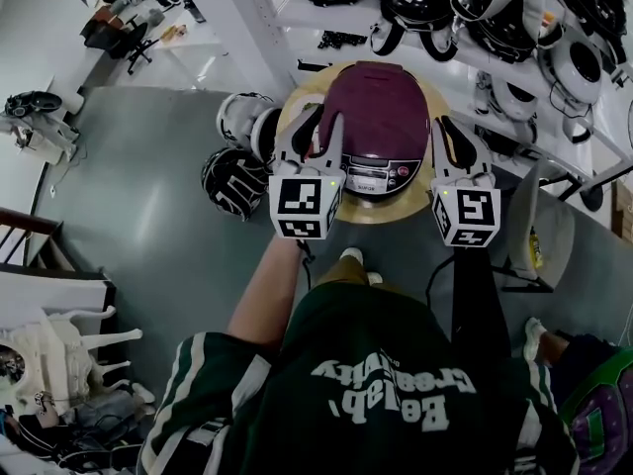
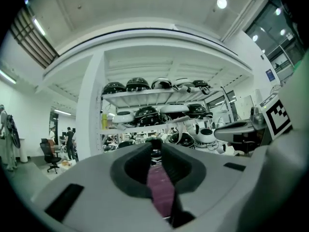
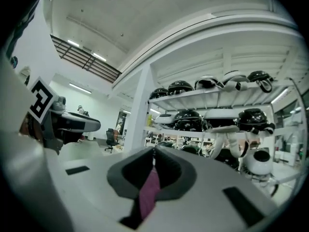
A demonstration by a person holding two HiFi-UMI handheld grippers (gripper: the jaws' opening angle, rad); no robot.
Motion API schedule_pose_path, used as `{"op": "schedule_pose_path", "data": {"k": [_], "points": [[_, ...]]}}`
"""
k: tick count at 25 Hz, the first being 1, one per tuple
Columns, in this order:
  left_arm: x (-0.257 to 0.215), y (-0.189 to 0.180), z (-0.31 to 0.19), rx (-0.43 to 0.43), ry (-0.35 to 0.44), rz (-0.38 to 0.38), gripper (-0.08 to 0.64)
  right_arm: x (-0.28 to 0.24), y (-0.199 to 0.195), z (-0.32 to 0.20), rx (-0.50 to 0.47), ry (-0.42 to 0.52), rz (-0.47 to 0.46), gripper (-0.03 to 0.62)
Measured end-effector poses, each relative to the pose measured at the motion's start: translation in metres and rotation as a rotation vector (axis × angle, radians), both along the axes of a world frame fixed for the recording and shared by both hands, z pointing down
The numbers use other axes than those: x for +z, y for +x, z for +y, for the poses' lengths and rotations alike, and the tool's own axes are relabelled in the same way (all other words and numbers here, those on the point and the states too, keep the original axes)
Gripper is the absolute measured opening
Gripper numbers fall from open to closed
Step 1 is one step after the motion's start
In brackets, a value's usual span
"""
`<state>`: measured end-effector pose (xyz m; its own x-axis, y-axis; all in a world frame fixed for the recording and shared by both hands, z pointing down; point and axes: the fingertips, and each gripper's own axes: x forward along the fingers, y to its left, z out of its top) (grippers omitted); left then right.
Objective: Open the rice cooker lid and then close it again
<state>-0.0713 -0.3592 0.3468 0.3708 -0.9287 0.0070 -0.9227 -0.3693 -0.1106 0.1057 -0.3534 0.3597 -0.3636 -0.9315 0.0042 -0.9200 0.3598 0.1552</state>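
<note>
Only illegible print marks the front panel [image 1: 373,178] of the rice cooker [image 1: 381,107].

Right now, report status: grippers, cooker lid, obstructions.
Left hand-held gripper jaws slightly apart, empty; right hand-held gripper shut, empty. Rice cooker lid down. Nothing on the lid.

Lid [image 1: 381,102] glossy maroon plastic, table [image 1: 391,213] smooth pale wood, left gripper [image 1: 326,122] and right gripper [image 1: 446,127] matt grey plastic with dark matt pads [image 2: 128,170], floor [image 1: 148,196] smooth, slight sheen.
</note>
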Motion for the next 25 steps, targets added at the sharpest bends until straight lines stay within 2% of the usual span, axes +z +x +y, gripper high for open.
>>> {"op": "schedule_pose_path", "data": {"k": [1,4,7,25], "points": [[-0.001,0.000,0.001,-0.004,0.008,-0.011,0.000,-0.001,0.001,0.001,-0.001,0.002,-0.006,0.005],[-0.004,0.001,0.002,0.011,0.018,-0.004,0.000,-0.001,0.002,0.002,-0.017,0.003,-0.021,0.003],[-0.006,-0.002,0.001,0.008,0.024,0.013,0.000,0.003,0.002,0.000,-0.005,-0.007,0.009,0.003],[0.000,0.002,-0.008,0.030,0.018,0.000,0.000,0.008,0.004,-0.009,0.006,-0.008,0.011,0.003]]}}
